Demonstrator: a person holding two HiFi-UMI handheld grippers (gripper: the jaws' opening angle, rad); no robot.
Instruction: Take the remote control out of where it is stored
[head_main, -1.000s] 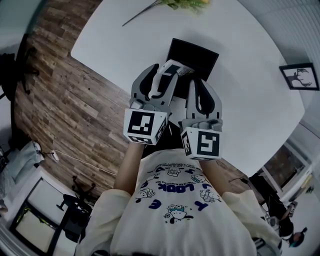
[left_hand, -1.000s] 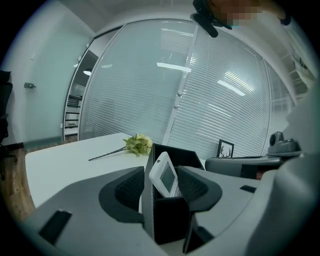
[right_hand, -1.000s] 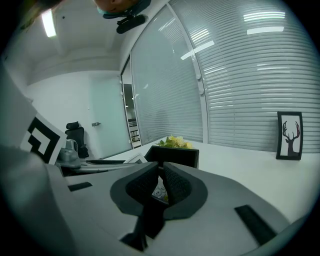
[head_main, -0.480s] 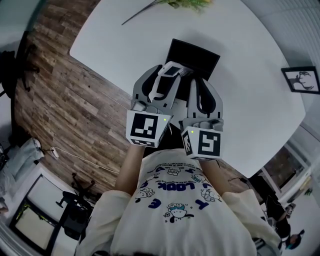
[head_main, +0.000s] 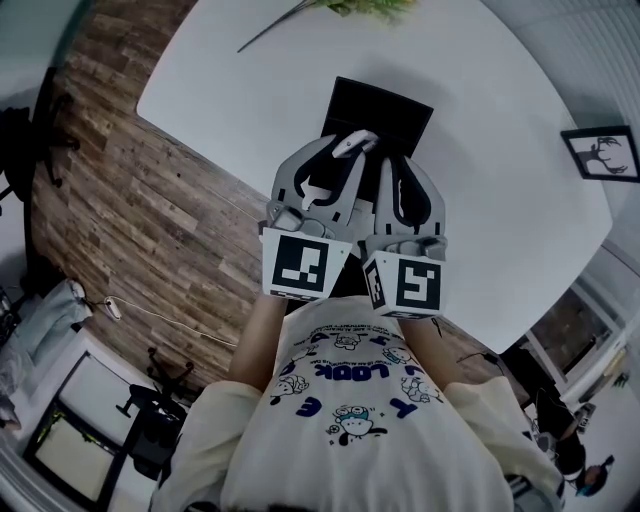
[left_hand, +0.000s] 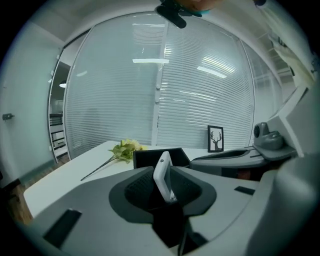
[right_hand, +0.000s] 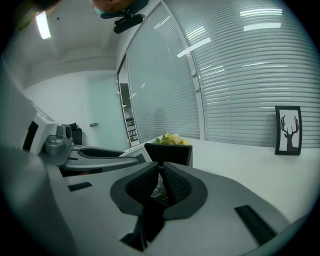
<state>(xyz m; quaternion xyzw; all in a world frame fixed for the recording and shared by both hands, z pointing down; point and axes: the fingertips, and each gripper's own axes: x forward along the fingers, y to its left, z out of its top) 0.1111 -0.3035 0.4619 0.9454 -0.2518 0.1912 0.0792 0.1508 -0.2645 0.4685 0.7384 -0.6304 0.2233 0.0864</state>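
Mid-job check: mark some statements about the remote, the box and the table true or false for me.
1. The remote control stands between the left tongs' pads. True; those tongs are closing on it.
2. The black box sits on the wooden floor. False: it sits on the white table.
3. A framed deer picture stands on the table. True.
4. The flowers lie inside the black box. False: they lie on the table beyond it.
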